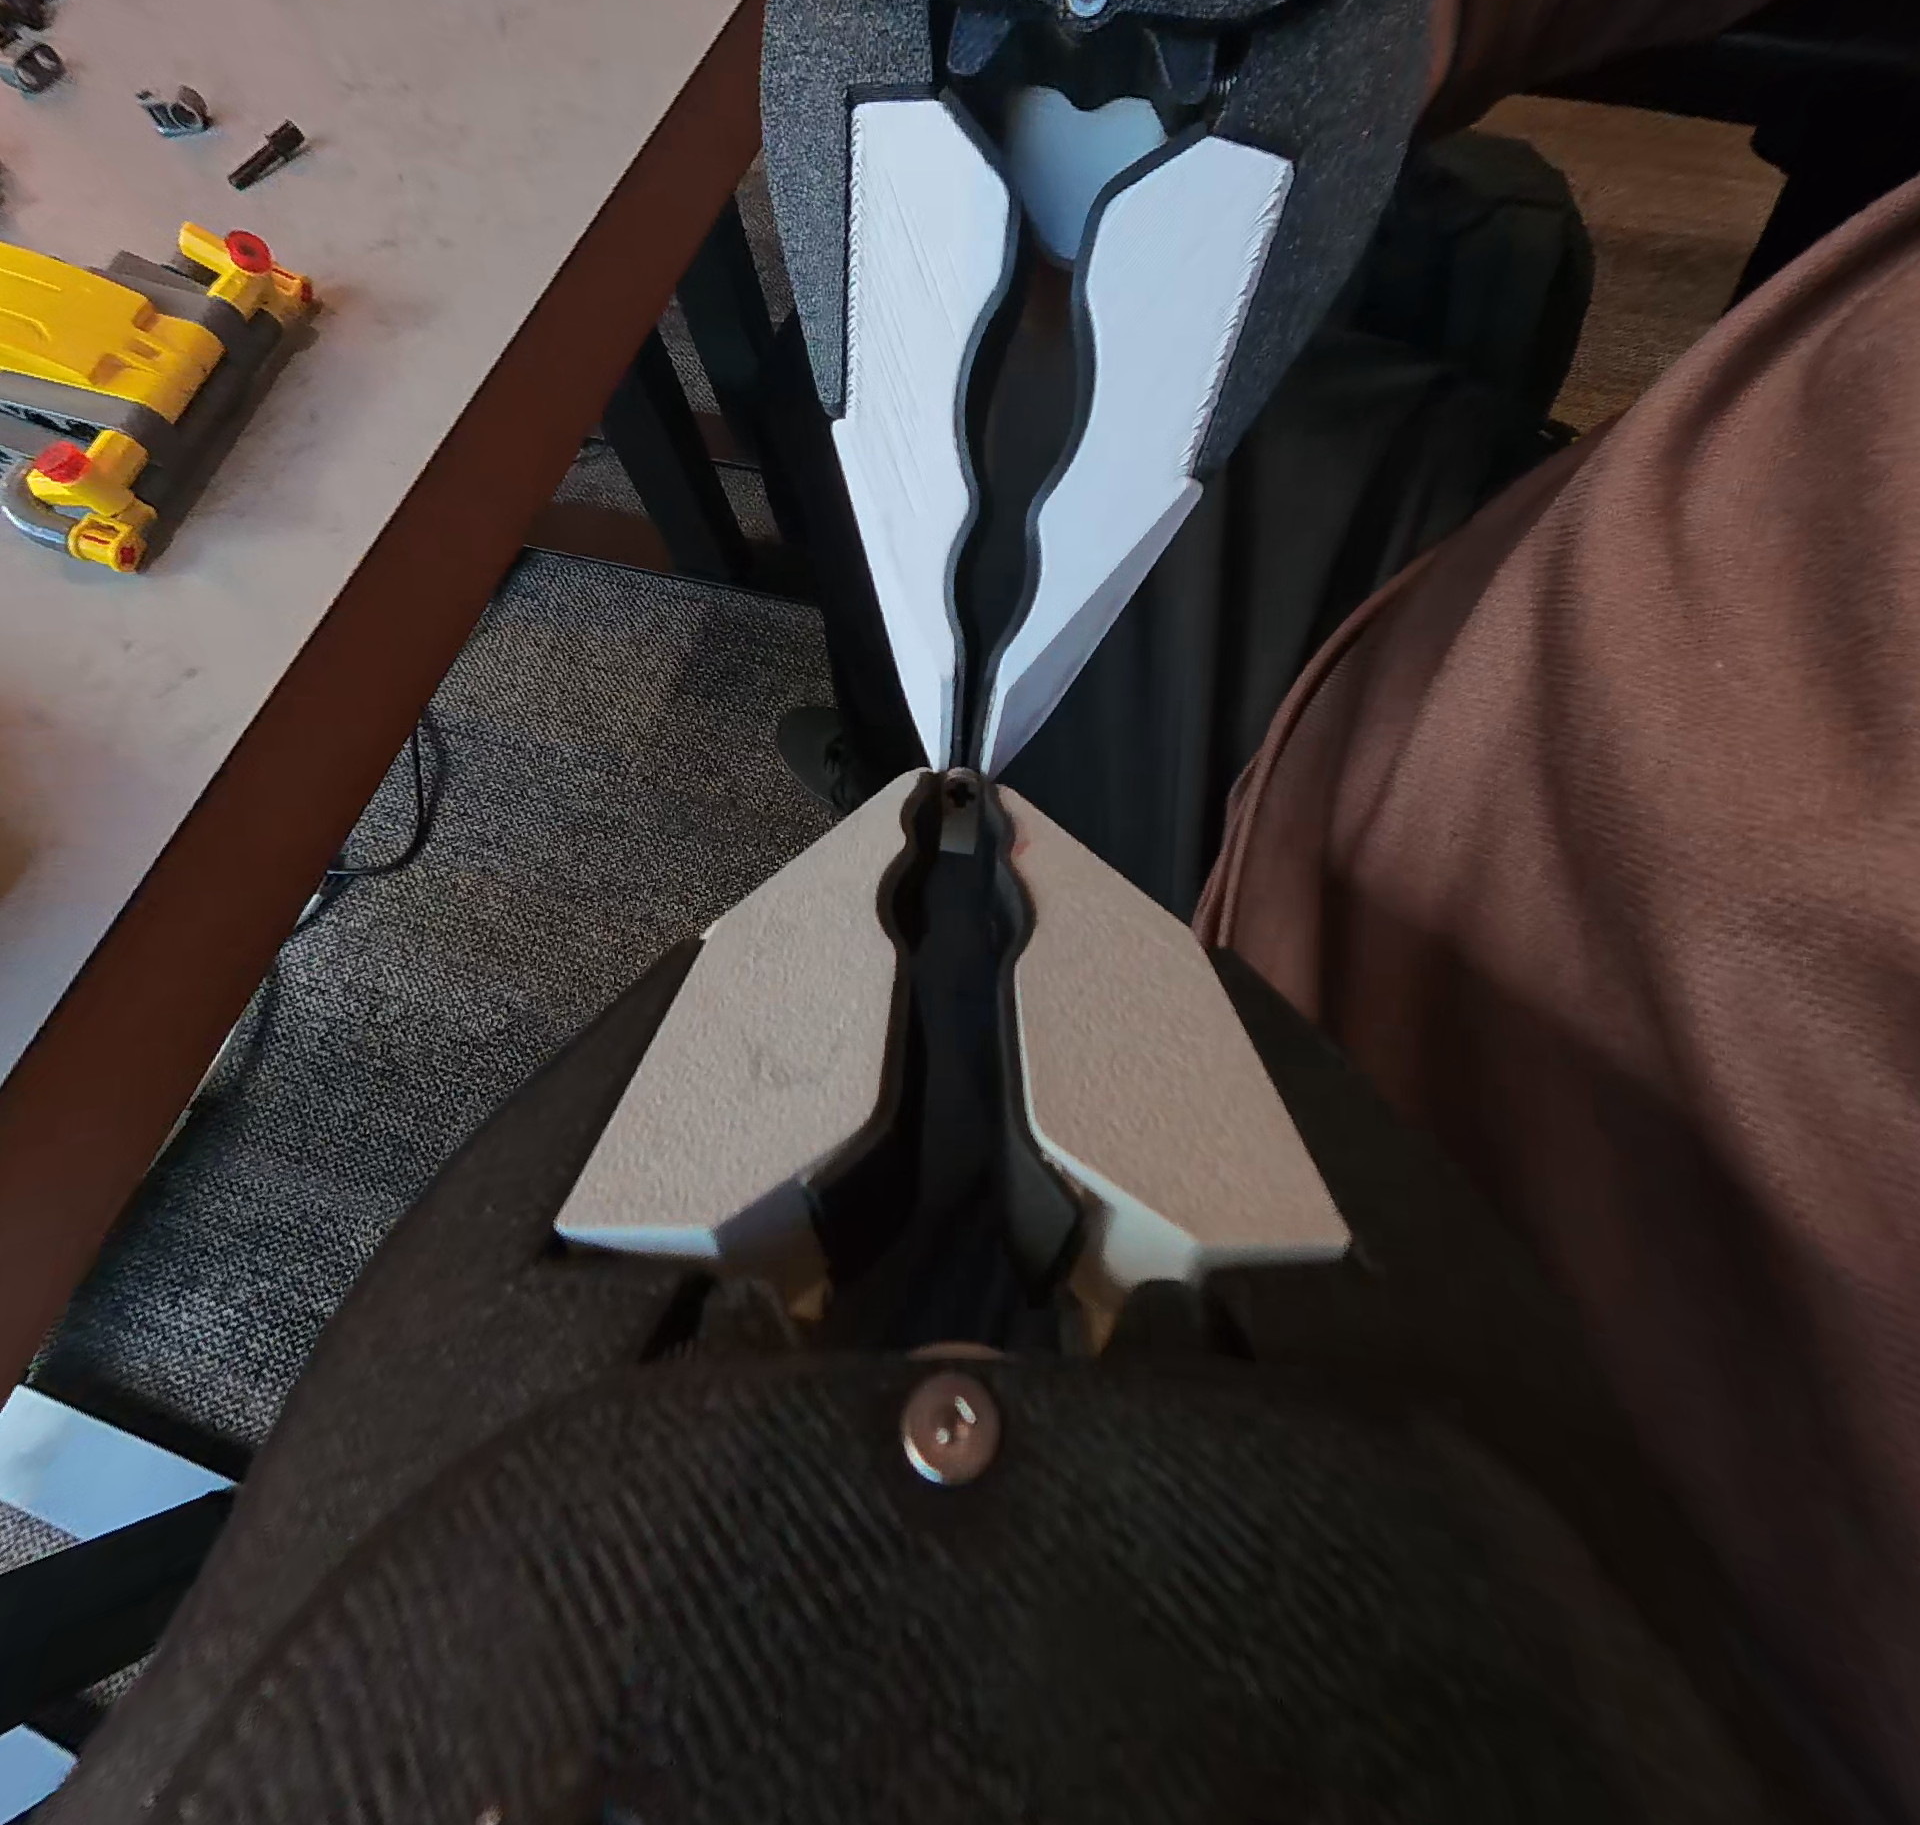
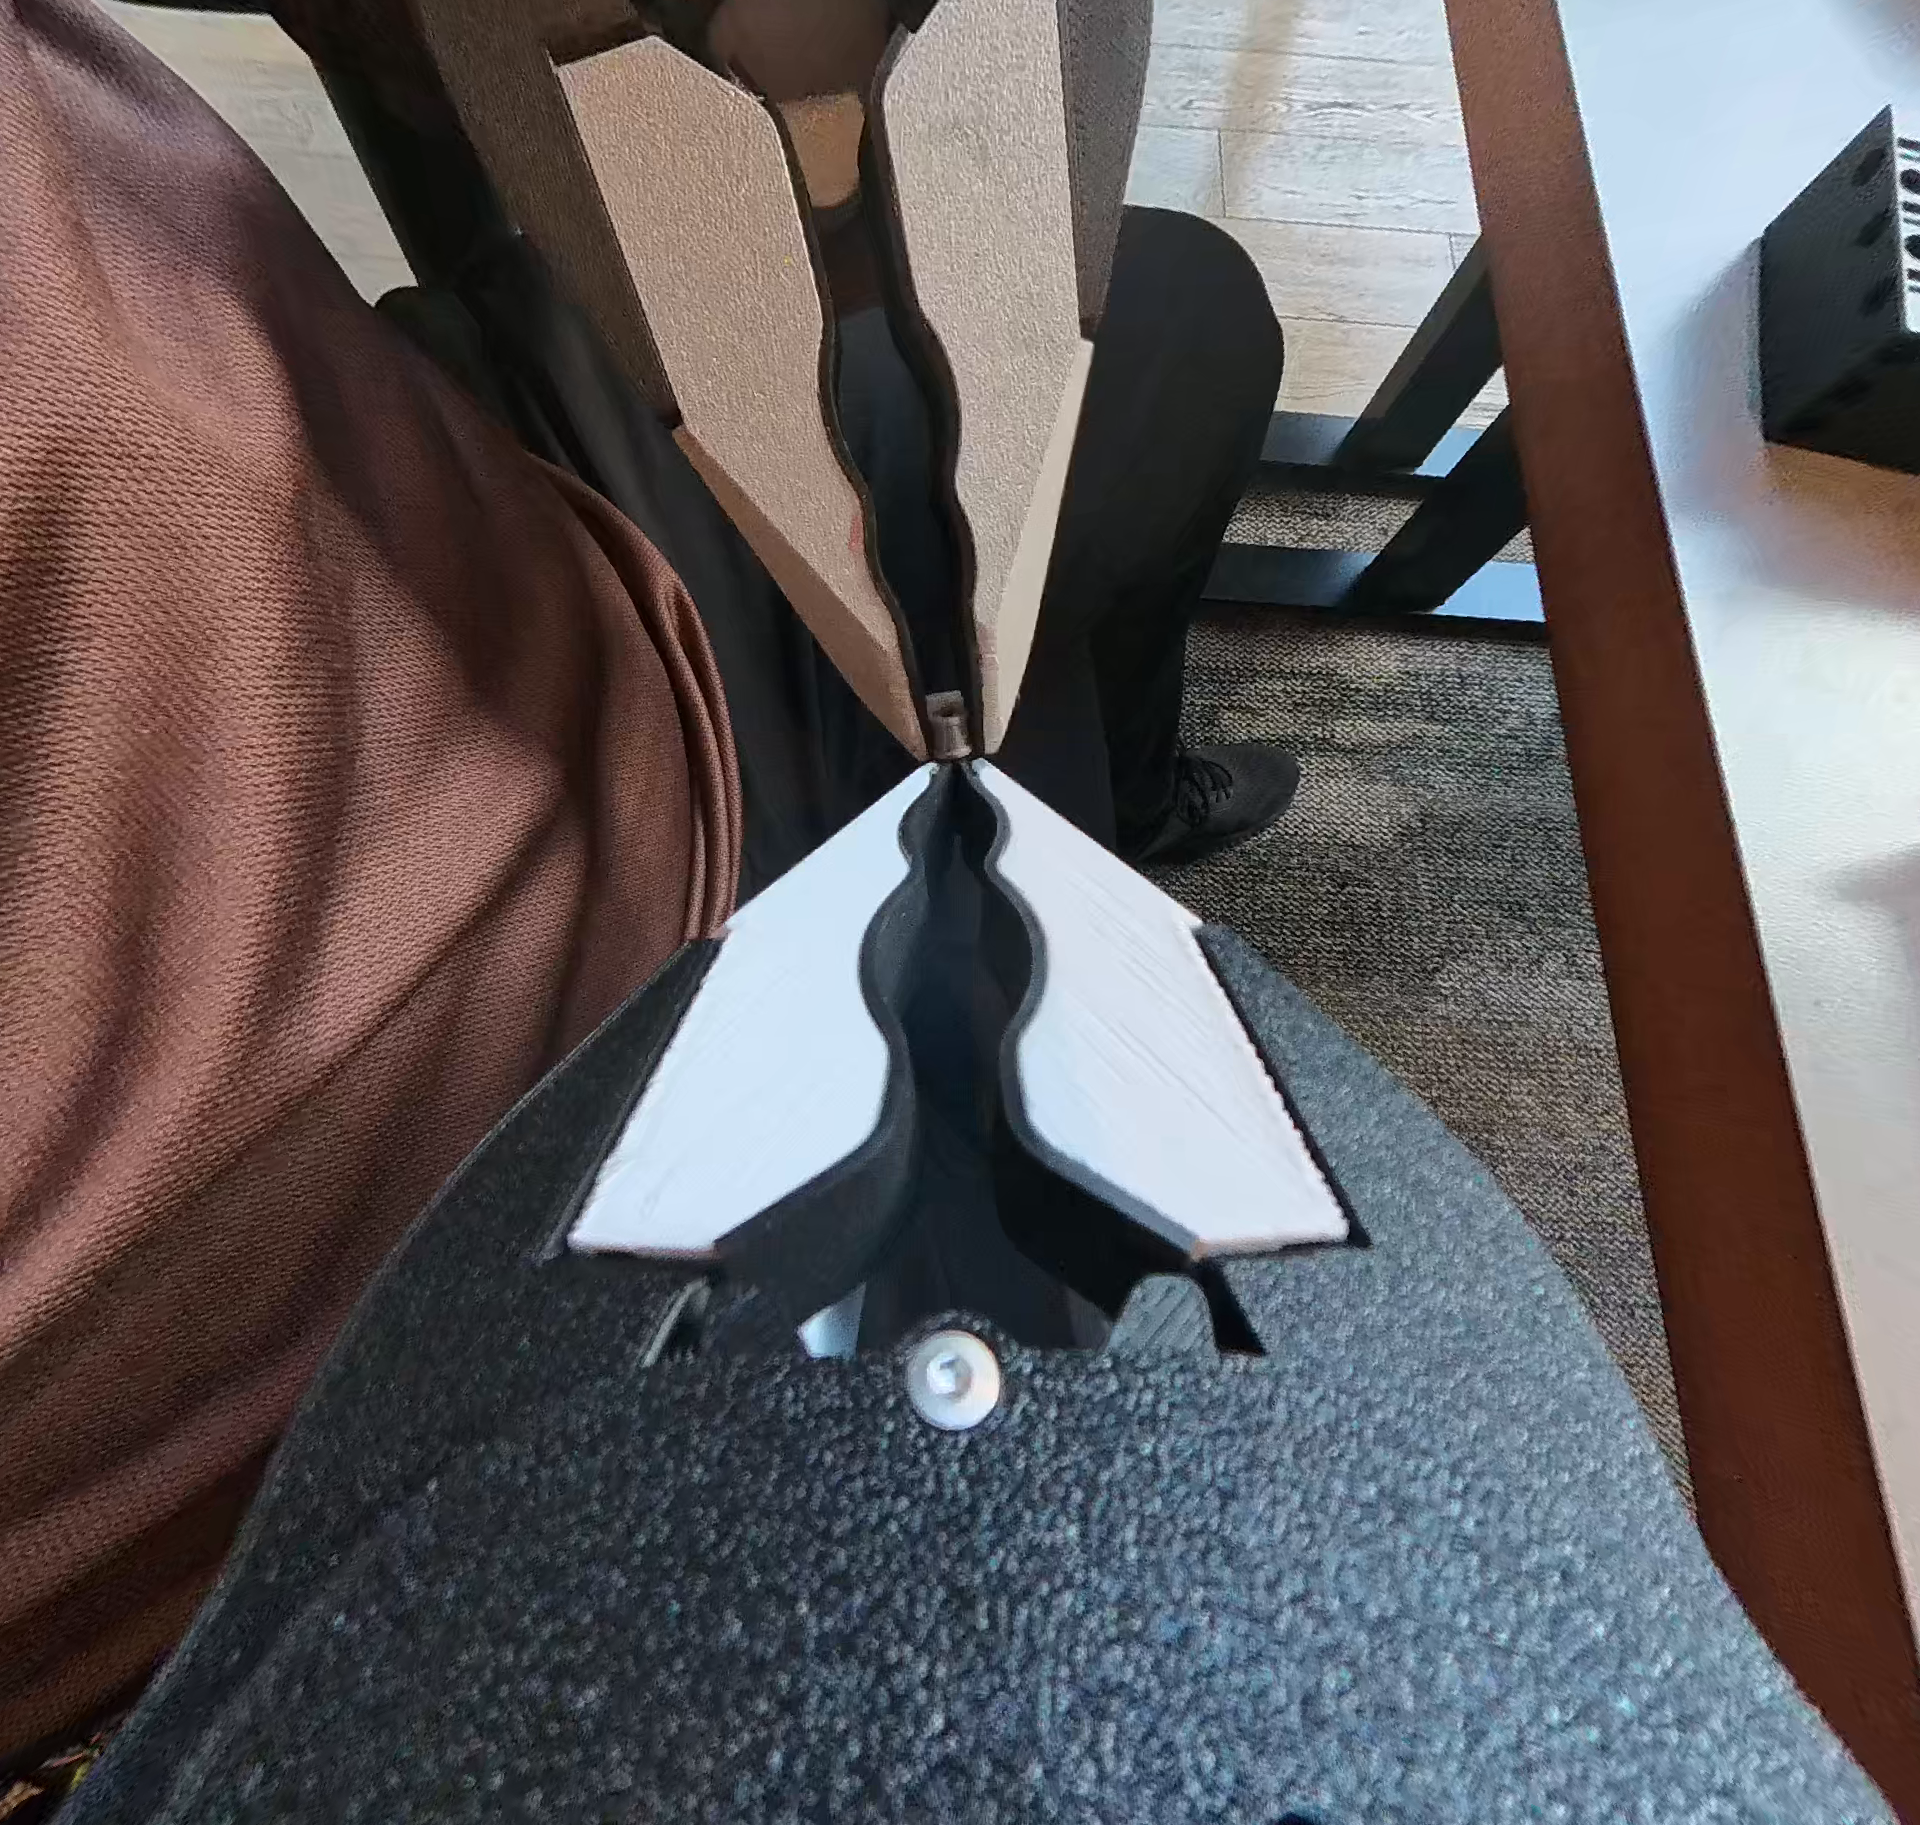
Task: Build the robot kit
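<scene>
The left gripper [image 1: 958,809] has its fingers drawn together on a small dark screw-like piece [image 1: 958,796], pinched right at the tips with its slotted head poking out ahead of them. Straight ahead, tip to tip, comes the right gripper [image 2: 951,773]. Its fingers are closed to a point that meets the outer end of the piece, but whether they actually nip it cannot be told. Both pairs of fingers hang off the edge of the worktop [image 1: 499,217], over a person's lap in a brown garment [image 1: 1610,840] and the grey carpet [image 1: 520,840] below. Well off to the left of the left fingers, on the worktop, lie a yellow toy vehicle [image 1: 114,341] and loose dark parts [image 1: 265,154]. To the right of the right fingers stands a black block [image 2: 1839,321].
</scene>
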`<action>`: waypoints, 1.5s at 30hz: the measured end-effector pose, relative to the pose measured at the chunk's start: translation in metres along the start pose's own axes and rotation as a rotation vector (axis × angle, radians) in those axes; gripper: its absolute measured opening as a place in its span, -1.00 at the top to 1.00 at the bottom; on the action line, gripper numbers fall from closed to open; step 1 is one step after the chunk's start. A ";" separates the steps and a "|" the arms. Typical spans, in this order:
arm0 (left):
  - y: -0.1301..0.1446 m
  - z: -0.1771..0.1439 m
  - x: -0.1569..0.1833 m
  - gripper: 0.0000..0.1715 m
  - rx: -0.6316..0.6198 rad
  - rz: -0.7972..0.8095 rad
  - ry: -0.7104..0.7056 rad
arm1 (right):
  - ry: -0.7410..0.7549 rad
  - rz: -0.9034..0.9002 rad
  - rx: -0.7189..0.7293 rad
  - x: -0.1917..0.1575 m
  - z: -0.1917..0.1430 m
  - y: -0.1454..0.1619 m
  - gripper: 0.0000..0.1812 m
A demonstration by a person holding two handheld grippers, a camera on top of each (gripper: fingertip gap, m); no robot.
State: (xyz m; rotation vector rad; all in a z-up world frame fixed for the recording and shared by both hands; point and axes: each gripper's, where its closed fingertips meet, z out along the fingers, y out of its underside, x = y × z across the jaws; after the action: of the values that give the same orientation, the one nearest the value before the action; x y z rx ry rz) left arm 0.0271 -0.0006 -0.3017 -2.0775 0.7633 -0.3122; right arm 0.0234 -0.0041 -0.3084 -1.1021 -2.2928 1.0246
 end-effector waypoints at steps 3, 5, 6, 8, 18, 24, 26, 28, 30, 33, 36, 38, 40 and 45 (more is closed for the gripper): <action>-0.001 0.000 0.001 0.94 0.001 0.008 -0.004 | -0.005 0.003 0.008 -0.001 -0.001 0.000 1.00; -0.002 -0.001 0.000 0.94 0.005 0.009 -0.006 | -0.001 -0.002 0.012 0.000 -0.001 -0.001 1.00; -0.002 -0.001 0.001 0.94 0.006 0.010 -0.005 | -0.002 -0.002 0.014 -0.001 -0.002 -0.001 1.00; -0.002 -0.002 0.001 0.94 0.008 0.013 -0.006 | -0.003 -0.003 0.017 -0.001 -0.001 -0.001 1.00; -0.008 -0.058 -0.048 0.94 0.172 -0.103 -0.158 | -0.008 0.099 -0.088 0.005 -0.007 0.035 1.00; -0.016 -0.041 -0.029 0.94 0.169 -0.043 -0.108 | 0.116 0.011 -0.038 0.027 -0.006 0.008 1.00; -0.016 -0.040 -0.028 0.94 0.166 -0.037 -0.102 | 0.133 0.023 -0.017 0.029 -0.010 0.008 1.00; -0.012 -0.036 -0.025 0.94 0.154 -0.052 -0.067 | 0.162 0.007 0.004 0.031 -0.013 0.005 1.00; -0.006 -0.029 -0.022 0.94 0.128 -0.067 -0.043 | 0.188 -0.001 0.024 0.034 -0.017 0.003 1.00; 0.002 -0.017 -0.014 0.93 0.086 -0.068 -0.003 | 0.272 -0.002 0.084 0.047 -0.032 -0.007 1.00; 0.011 -0.005 -0.010 0.93 0.035 -0.067 0.023 | 0.374 0.026 0.145 0.068 -0.054 -0.013 1.00; 0.014 0.000 -0.010 0.93 0.012 -0.056 0.030 | 0.469 0.040 0.162 0.087 -0.071 -0.013 1.00; 0.015 0.003 -0.008 0.93 0.000 -0.048 0.036 | 0.560 0.065 0.133 0.110 -0.088 -0.005 1.00; 0.017 0.007 -0.004 0.93 -0.017 -0.032 0.041 | 0.725 0.126 -0.040 0.158 -0.123 0.038 1.00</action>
State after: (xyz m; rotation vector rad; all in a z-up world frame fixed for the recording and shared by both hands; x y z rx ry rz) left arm 0.0205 -0.0006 -0.3198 -2.1072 0.7597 -0.3682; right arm 0.0210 0.1919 -0.2512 -1.3668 -1.6778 0.4914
